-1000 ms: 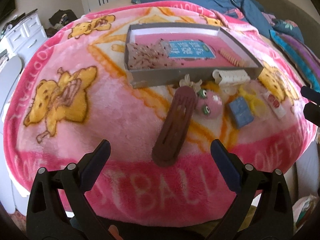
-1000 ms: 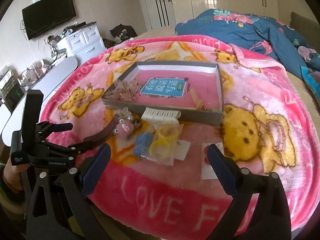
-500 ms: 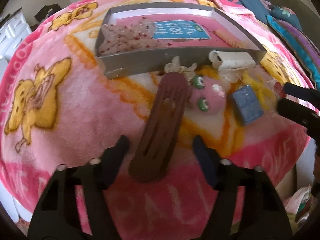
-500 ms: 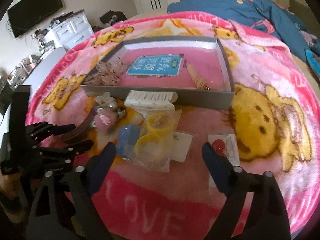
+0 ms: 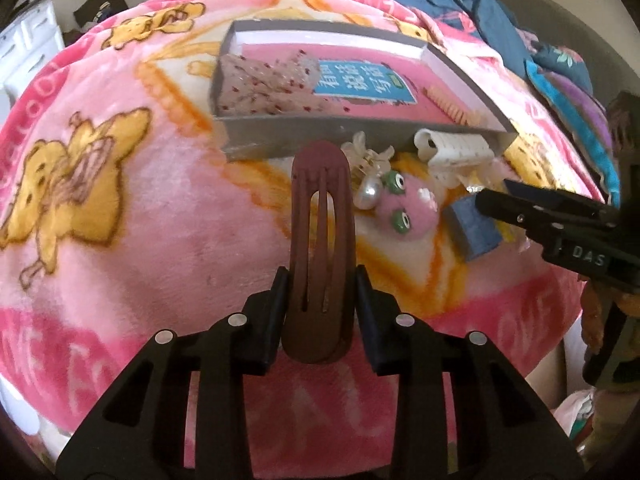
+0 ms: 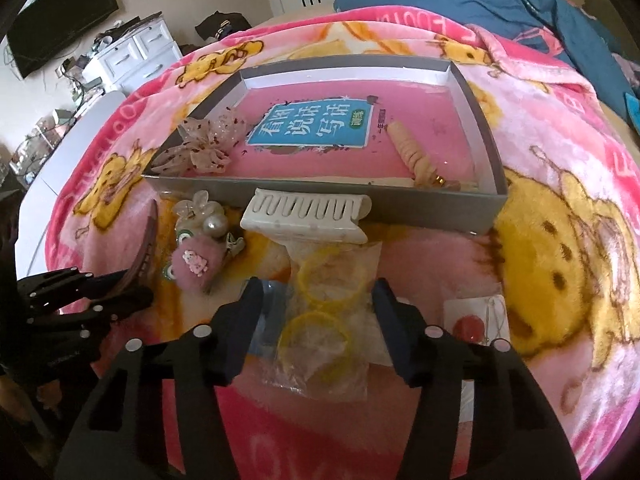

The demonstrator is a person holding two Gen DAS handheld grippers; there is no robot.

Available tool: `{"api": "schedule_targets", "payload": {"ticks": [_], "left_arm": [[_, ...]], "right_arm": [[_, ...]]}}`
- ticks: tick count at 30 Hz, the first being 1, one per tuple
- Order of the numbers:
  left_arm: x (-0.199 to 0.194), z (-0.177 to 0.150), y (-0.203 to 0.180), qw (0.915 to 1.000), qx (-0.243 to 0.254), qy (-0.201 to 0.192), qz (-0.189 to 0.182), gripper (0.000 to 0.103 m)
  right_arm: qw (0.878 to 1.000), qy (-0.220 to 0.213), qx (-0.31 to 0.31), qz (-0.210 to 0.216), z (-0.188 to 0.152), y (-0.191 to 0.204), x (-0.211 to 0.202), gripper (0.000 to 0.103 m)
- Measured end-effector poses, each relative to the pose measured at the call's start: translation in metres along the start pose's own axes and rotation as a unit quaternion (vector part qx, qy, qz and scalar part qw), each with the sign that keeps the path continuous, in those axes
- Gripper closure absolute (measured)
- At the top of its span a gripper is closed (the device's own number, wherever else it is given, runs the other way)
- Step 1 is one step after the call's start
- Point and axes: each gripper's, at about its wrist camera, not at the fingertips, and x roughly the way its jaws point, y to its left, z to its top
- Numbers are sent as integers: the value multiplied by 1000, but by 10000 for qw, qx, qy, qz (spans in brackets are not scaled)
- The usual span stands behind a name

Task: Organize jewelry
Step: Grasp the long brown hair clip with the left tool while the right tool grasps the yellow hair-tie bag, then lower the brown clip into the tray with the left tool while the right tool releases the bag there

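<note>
Pink blanket; grey tray with bow, booklet.

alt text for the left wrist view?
The left gripper has its jaws closing around the near end of a long brown plastic hair clip on a pink cartoon blanket. Beyond lie small hair accessories and a shallow grey box.

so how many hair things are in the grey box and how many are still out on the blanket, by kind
in the grey box:
lace bow: 1
beige spiral clip: 1

on the blanket:
brown snap clip: 1
white claw clip: 1
pink felt clip: 1
pearl flower clip: 1
bag of yellow hair ties: 1

total: 7
</note>
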Motion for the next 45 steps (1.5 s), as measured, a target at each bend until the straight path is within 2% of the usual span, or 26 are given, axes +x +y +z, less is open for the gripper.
{"api": "schedule_targets", "payload": {"ticks": [12,13,16,19,26,35,45], "left_arm": [[-26,2,8,9995,-179,-238,-115,79],[-27,3,8,9994,-175,-256,-128,78],[-31,9,5,9993,-150,-298,-172,79],[-34,13,3,9991,-129,-341,-193,79],[-46,28,-2,9986,-66,-482,-227,78],[-55,47,-20,9974,111,-648,-309,78],[-60,80,-45,9951,245,-861,-427,78]], "right_arm": [[9942,68,967,469,2,-32,-4,52],[9942,76,965,467,4,-31,-3,53],[9957,106,806,445,9,-27,0,67],[9970,68,640,421,8,-19,-3,70],[9978,-295,447,400,4,-15,-42,70],[9936,-952,578,167,7,-39,-101,70],[9880,-1443,544,-7,29,-54,-130,70]]}}
